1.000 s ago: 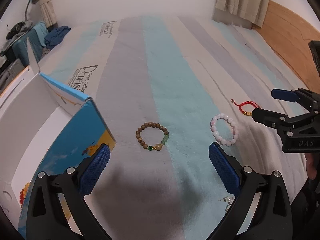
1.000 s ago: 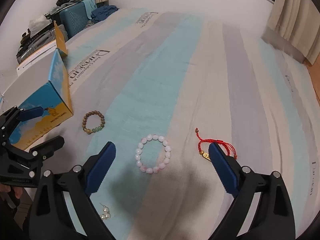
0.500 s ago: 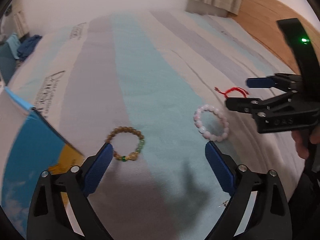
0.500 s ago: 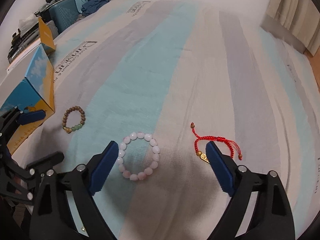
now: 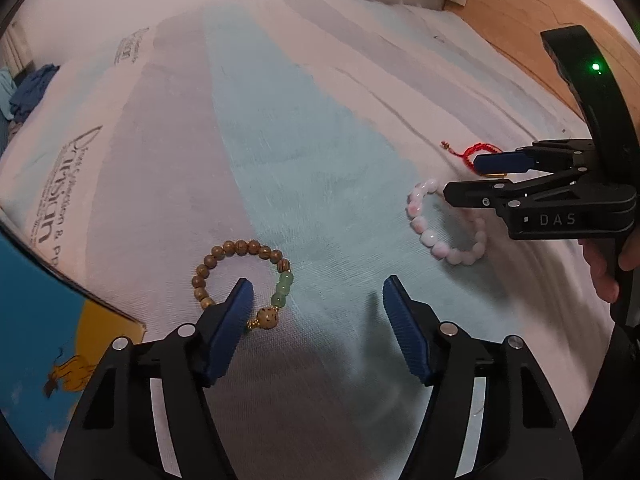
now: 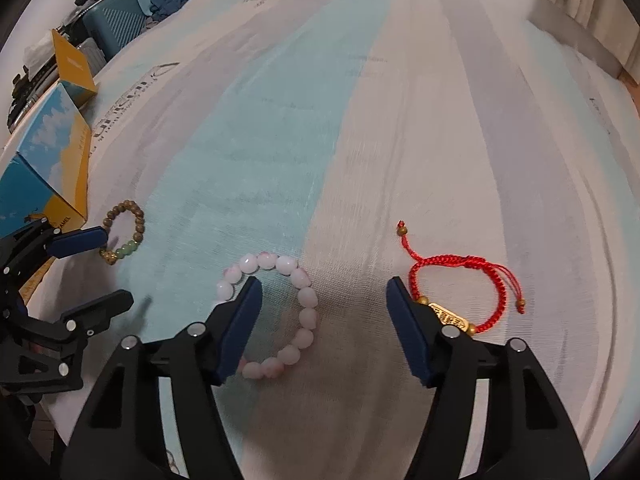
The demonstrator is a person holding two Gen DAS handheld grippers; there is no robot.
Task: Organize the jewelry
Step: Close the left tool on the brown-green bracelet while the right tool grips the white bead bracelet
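A brown wooden-bead bracelet [image 5: 240, 246] with green beads lies on the striped bed sheet [image 5: 288, 152] beside a blue and yellow box [image 5: 36, 320]. My left gripper [image 5: 317, 292] hangs just over it, jaws closing. Its left finger overlaps the ring, and the green beads sit between the fingers, unpressed. A pink bead bracelet [image 6: 304, 296] lies under my right gripper [image 6: 324, 284], whose jaws are also closing. The left finger stands inside the loop, and the loop's right side is between the pads, untouched. A red cord bracelet [image 6: 440, 260] with a gold plate lies just right of the right finger.
The box [image 6: 48, 160] stands open at the bed's left edge. A teal suitcase [image 6: 116, 20] and piled clothes sit beyond it. A wooden panel [image 5: 520, 20] and curtains border the far right. A hand [image 5: 600, 264] holds the right gripper [image 5: 460, 178].
Both grippers have come down toward the sheet and their jaws have narrowed. The left finger now overlaps the brown bracelet, and the right gripper's left finger overlaps the pink one.
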